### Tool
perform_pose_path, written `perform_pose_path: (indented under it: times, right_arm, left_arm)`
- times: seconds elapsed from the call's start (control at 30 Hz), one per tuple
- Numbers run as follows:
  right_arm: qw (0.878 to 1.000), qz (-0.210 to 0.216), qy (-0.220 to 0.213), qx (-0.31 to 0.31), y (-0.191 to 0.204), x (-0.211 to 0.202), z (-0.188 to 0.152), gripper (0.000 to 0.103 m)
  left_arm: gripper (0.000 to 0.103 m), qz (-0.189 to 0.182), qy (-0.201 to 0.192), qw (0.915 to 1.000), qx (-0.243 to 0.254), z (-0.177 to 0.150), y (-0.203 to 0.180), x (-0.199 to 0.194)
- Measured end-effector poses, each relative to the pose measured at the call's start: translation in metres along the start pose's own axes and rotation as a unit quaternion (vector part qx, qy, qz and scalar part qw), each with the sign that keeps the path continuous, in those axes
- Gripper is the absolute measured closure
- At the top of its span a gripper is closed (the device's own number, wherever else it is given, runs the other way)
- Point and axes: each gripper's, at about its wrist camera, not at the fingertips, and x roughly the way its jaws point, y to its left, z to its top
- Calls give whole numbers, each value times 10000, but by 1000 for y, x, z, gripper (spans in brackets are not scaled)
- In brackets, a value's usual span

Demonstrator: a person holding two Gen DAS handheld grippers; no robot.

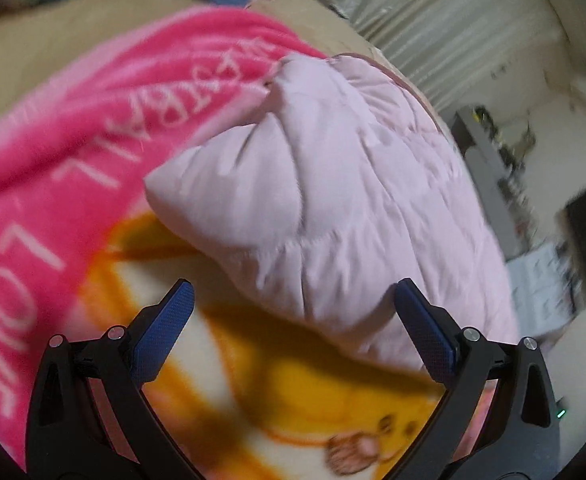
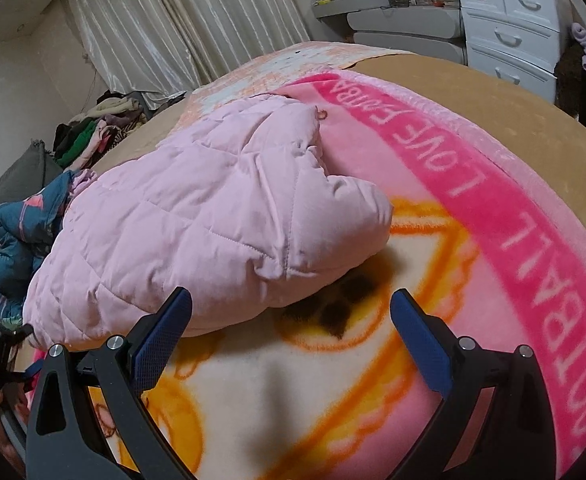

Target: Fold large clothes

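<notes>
A bed w/ a tan cover [image 2: 513, 92] fills both views. Spread over it lies a fleece blanket [image 2: 505, 224], hot pink band w/ white lettering, cream centre w/ orange & yellow print. On the blanket sits the pale pink quilted jacket [image 2: 181, 216], bunched into a thick bundle, one puffy corner sticking out over the cream part; in the left wrist view the same jacket [image 1: 333, 200] lies just ahead of the fingers. Beside it, on the far side in the right wrist view, a dark blue patterned garment [image 2: 9, 240] touches the jacket's edge. A white drawer unit [image 2: 509, 28] & pale curtains [image 2: 173, 20] stand behind the bed.

Left gripper [image 1: 293, 320]: fingers spread wide, nothing between them, hovering at the jacket's near edge. Right gripper [image 2: 291, 320]: also spread wide, holding nothing, over the blanket just beside the bundle.
</notes>
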Motion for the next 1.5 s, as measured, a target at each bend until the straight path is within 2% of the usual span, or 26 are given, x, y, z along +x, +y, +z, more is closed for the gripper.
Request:
perform_pose_path:
  times: [0.07, 0.27, 0.47, 0.57, 0.7, 0.87, 0.93, 1.0, 1.03, 1.1, 1.17, 1.2, 1.3, 1.4, 1.5]
  right_arm:
    - [10000, 7, 20, 2, 0, 2, 1, 4]
    - [9999, -15, 39, 121, 0, 11, 9, 4]
    - [9949, 425, 232, 880, -14, 37, 20, 4]
    - [9838, 908, 419, 1487, -26, 58, 22, 4]
    - [9696, 1382, 543, 1945, -29, 86, 25, 4]
    - [9698, 1386, 440, 1960, -18, 101, 37, 4]
    - [9724, 1409, 382, 1821, -14, 101, 39, 8]
    - [9751, 1506, 315, 1595, -10, 97, 41, 29]
    - [9760, 1546, 293, 1503, -9, 95, 42, 34]
    - [9803, 1610, 229, 1125, -2, 85, 47, 54]
    - [9856, 1502, 182, 751, 9, 75, 51, 60]
    - [9884, 1421, 144, 521, 16, 69, 54, 63]
    - [9919, 1268, 24, 65, 34, 53, 61, 66]
    - [9922, 1187, -110, -372, 51, 32, 61, 69]
    - [9889, 1157, -299, -883, 70, 4, 59, 70]
  left_arm:
    - [9, -113, 31, 9997, -228, 5, 3, 7]
    - [9, 123, -75, 9998, -168, 18, -10, 25]
    - [8, 187, -134, 9997, -101, 21, -11, 37]
    - [8, 138, -171, 9997, -67, 20, -9, 39]
    - [8, 141, -278, 9995, 32, 21, -8, 42]
    - [8, 142, -337, 9992, 142, 21, -10, 43]
    - [8, 153, -344, 9991, 179, 22, -13, 45]
    - [9, 174, -350, 9990, 215, 22, -14, 44]
    - [11, 188, -365, 9988, 250, 23, -16, 43]
    - [24, 236, -421, 9979, 425, 22, -23, 39]
    - [39, 305, -499, 9959, 694, 21, -35, 32]
    - [49, 335, -525, 9948, 805, 21, -39, 29]
    - [65, 414, -588, 9896, 1247, 20, -55, 17]
    - [72, 444, -681, 9840, 1586, 18, -65, 0]
    - [74, 408, -848, 9782, 1849, 13, -76, -24]
